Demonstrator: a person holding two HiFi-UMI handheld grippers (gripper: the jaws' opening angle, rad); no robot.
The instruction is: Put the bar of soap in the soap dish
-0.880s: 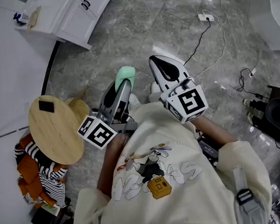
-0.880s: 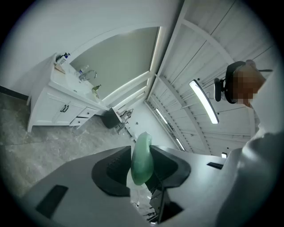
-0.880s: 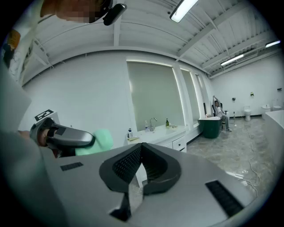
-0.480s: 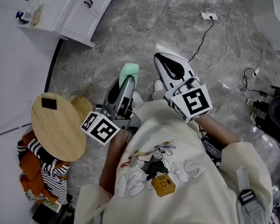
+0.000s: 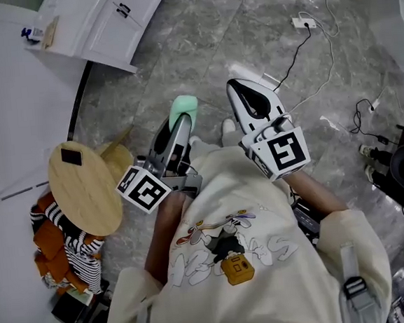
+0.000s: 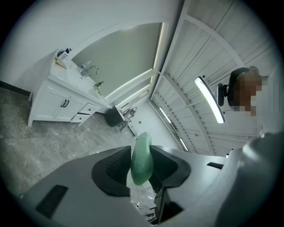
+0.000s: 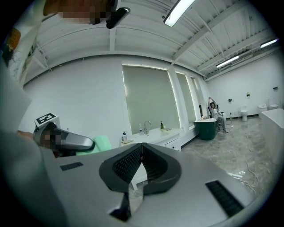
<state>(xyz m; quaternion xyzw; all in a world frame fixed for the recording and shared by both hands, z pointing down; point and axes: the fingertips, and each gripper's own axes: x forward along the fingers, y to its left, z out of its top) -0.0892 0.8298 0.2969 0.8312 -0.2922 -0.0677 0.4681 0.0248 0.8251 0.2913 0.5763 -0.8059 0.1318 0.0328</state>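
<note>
We find the soap (image 6: 142,162) clamped edge-on by the left gripper (image 6: 141,150), jaws wide on it, long axis running out past their tips, above the floor (image 5: 199,45). The right gripper (image 7: 141,153) has jaws together, empty. We see no dish.

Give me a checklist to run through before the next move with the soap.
1. Grip: left claw is closed on the soap: ok.
2. Spare hand: right claw is shut with nothing in it: ok.
3. Target: soap dish is in no view: cannot tell.
4. Likely area: vanity counter is in sight ahead: ok.
5. Seating: soap stands on edge, its tip poking past the pads: cannot tell if secure.
</note>
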